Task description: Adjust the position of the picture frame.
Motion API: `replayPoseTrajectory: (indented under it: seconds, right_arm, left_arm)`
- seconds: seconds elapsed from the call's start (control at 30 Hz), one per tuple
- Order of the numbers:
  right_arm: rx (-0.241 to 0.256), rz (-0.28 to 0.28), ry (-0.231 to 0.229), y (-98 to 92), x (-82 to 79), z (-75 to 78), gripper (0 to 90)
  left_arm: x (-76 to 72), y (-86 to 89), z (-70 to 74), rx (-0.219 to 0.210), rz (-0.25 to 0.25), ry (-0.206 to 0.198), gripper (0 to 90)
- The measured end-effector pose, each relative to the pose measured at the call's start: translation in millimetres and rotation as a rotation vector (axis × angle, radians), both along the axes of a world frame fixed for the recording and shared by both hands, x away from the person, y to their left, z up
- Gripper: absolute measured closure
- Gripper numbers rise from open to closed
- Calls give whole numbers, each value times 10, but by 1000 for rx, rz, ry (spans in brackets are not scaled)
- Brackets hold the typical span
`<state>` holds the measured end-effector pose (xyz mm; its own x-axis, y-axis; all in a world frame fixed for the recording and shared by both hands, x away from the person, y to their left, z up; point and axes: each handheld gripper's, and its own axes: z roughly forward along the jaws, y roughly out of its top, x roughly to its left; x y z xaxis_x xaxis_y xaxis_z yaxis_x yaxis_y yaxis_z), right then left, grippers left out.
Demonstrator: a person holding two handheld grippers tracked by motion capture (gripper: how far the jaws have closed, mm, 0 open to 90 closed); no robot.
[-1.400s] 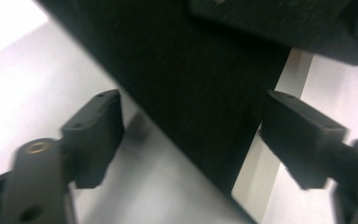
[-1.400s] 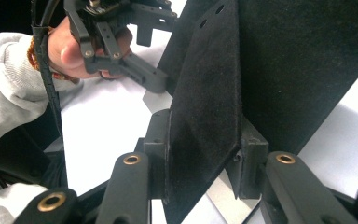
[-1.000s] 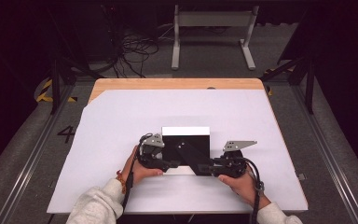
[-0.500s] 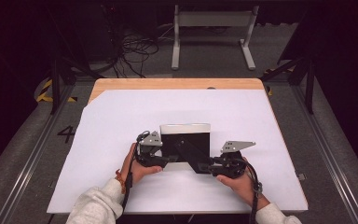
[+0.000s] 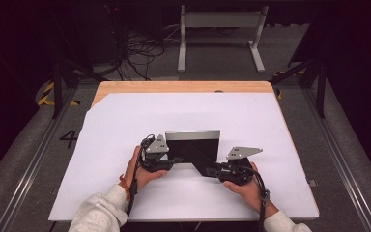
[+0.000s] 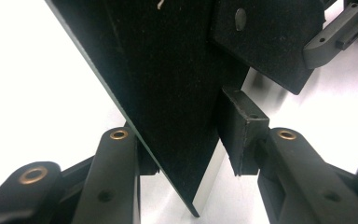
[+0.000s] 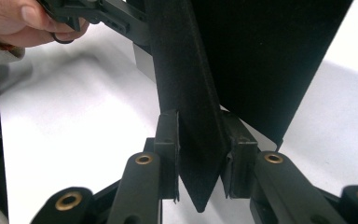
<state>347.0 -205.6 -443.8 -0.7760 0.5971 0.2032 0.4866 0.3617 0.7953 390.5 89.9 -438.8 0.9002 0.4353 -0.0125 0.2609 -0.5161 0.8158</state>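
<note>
From above, I have the picture frame [image 5: 193, 147] standing near the table's [image 5: 270, 125] front edge. My left gripper [image 6: 193, 154] clamps its backing board; my right gripper [image 7: 199, 154] pinches the stand flap [image 7: 186, 93]. Stiff, light, probably glass-fronted: I hold by edges.

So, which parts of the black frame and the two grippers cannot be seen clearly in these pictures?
- Front of the picture frame: faces away in the high view, so its content is hidden.
- Left gripper: one pad is behind the frame's board in the left gripper view; contact is unclear.
- Stand flap: top cut off by the right gripper view's edge.
- Right gripper: too small in the high view.
</note>
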Motion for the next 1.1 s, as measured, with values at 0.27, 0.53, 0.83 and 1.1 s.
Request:
replayPoseTrajectory:
  seconds: [0.27, 0.53, 0.83, 1.1]
  right_arm:
    - [-15, 3, -12, 4, -21, 0, 720]
    - [-23, 7, -19, 10, -41, 2, 723]
    - [-35, 16, -29, 17, -72, -3, 732]
    - [-41, 22, -33, 19, -83, -6, 735]
  left_arm:
    - [-19, 7, -13, -7, -1, -10, 619]
    - [-23, 16, -46, -13, -10, -9, 619]
    - [-21, 52, -102, 1, -21, 13, 530]
    - [-32, 76, -190, 40, -43, 41, 477]
